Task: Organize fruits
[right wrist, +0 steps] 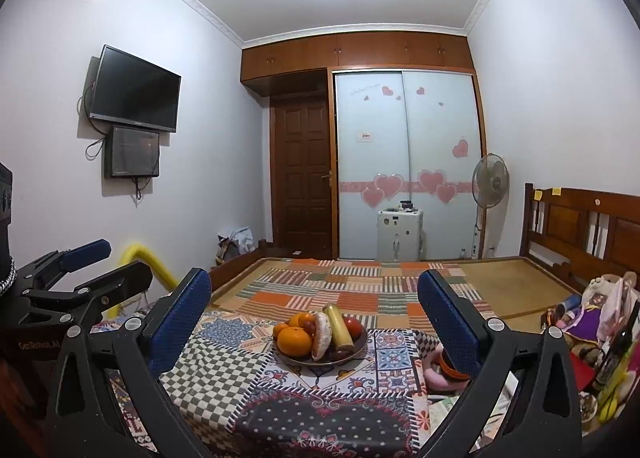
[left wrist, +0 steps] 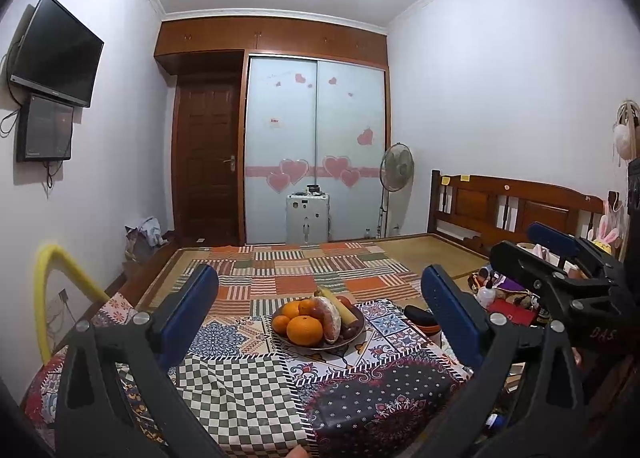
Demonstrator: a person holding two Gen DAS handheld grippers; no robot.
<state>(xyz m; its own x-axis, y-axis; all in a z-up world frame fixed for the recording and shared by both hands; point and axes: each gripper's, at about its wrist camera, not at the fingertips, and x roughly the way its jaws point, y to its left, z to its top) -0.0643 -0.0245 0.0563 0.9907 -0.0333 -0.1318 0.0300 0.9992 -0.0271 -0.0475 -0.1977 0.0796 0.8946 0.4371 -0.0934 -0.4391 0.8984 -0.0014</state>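
Fruit plate [left wrist: 357, 332]: four oranges [left wrist: 304, 330], one banana [right wrist: 338, 326].

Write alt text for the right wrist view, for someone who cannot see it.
An open right gripper with blue pads faces a plate of oranges and a banana on a patchwork cloth; beyond lie a bed and wardrobe.

From my left wrist view, the plate [left wrist: 320, 344] shows only its front rim; the piled fruit covers the rest. A dark fruit [left wrist: 349, 332] at its right edge is too shadowed for me to name. The left claw's right finger [left wrist: 452, 318] hides most of an orange-and-black object [left wrist: 422, 322]. The right claw [left wrist: 560, 254] is cut off by the frame's right edge.

In the right view, clutter [right wrist: 600, 322] on the bed blurs together.
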